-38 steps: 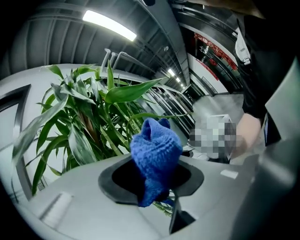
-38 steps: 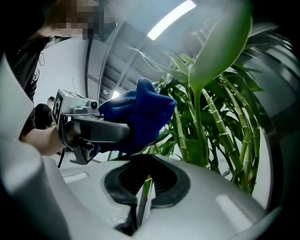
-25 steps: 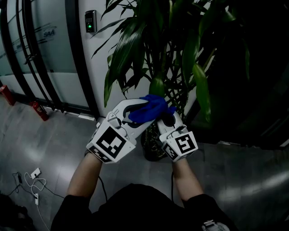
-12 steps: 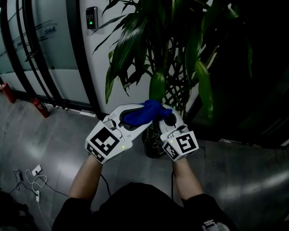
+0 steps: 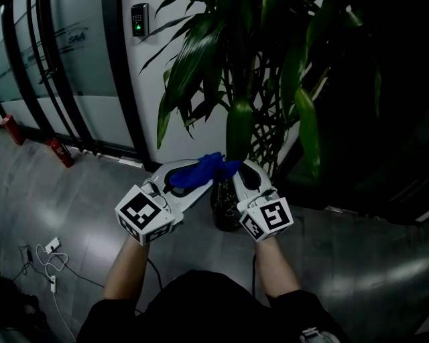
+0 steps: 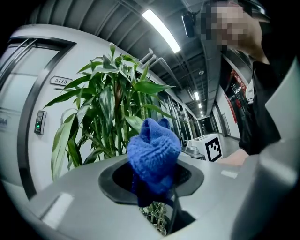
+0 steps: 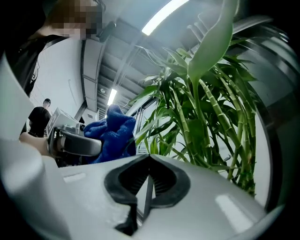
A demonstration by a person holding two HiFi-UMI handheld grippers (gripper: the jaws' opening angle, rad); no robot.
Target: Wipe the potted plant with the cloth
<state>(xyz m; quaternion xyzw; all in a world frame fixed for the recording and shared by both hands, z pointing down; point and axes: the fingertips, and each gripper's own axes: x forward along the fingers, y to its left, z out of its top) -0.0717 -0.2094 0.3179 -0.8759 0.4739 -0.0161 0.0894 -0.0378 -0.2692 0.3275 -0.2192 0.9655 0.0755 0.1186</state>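
Note:
The potted plant has long glossy green leaves and thin canes, and its dark pot stands on the floor behind my grippers. My left gripper is shut on a crumpled blue cloth, which sits just below one hanging leaf. In the left gripper view the cloth bulges up out of the jaws in front of the plant. My right gripper is close beside it, shut with nothing between its jaws. In the right gripper view the cloth is at the left, the canes ahead.
A glass door with dark frames and a keypad are on the wall at the left. Two red extinguishers stand at its foot. White cables lie on the grey floor at the lower left. The right side is dark.
My left gripper has drawn down and to the left with the cloth, lying flatter. The right gripper has hardly moved. The cloth now sits a little left of the hanging leaf.

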